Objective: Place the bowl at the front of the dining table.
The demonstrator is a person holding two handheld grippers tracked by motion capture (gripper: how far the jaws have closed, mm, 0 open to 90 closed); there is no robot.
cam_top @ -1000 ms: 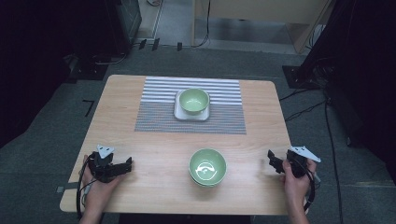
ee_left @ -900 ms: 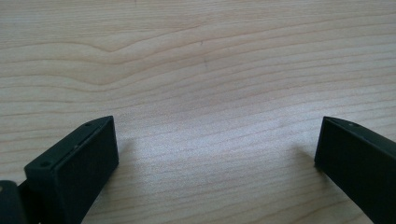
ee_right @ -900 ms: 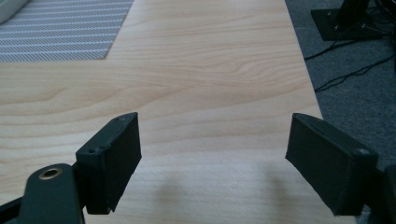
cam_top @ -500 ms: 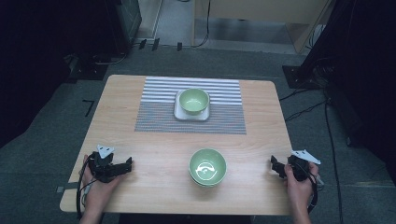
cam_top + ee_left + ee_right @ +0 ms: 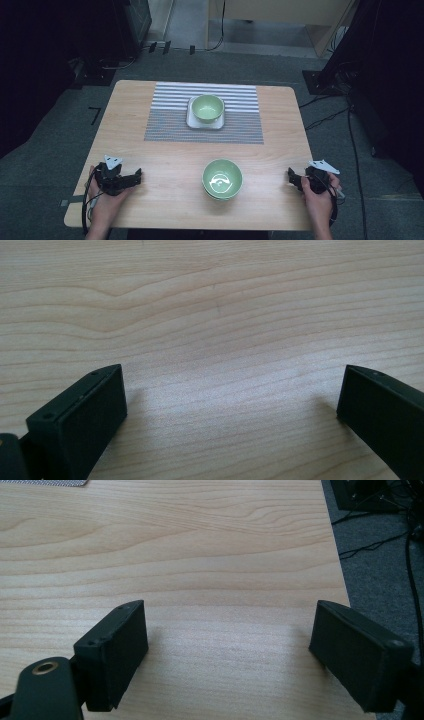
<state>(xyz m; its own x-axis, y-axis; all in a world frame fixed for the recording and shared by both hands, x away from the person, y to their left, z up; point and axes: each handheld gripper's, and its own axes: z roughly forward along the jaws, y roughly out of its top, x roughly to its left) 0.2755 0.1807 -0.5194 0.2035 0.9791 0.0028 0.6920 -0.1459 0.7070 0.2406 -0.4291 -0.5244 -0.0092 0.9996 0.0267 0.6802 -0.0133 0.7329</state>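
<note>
A green bowl [image 5: 222,178] stands on the bare wood near the table's front middle. A second green bowl [image 5: 207,107] sits on a small white square plate [image 5: 192,121] on the striped placemat [image 5: 240,100] farther back. My left gripper [image 5: 137,175] rests low at the front left, open, its jaws pointing right toward the near bowl but well apart from it. My right gripper [image 5: 291,176] sits at the front right by the table edge, open, pointing left. In the left gripper view the gripper [image 5: 232,395] has bare wood between its jaws, and likewise the gripper [image 5: 230,640] in the right gripper view.
The wooden table [image 5: 150,210] has its right edge [image 5: 340,575] close beside my right gripper, with grey floor and cables [image 5: 385,540] beyond it. Dark equipment stands [image 5: 125,25] surround the table at the back and sides.
My right gripper has drifted slightly back toward the front edge and lower. The left gripper and both bowls have stayed put.
</note>
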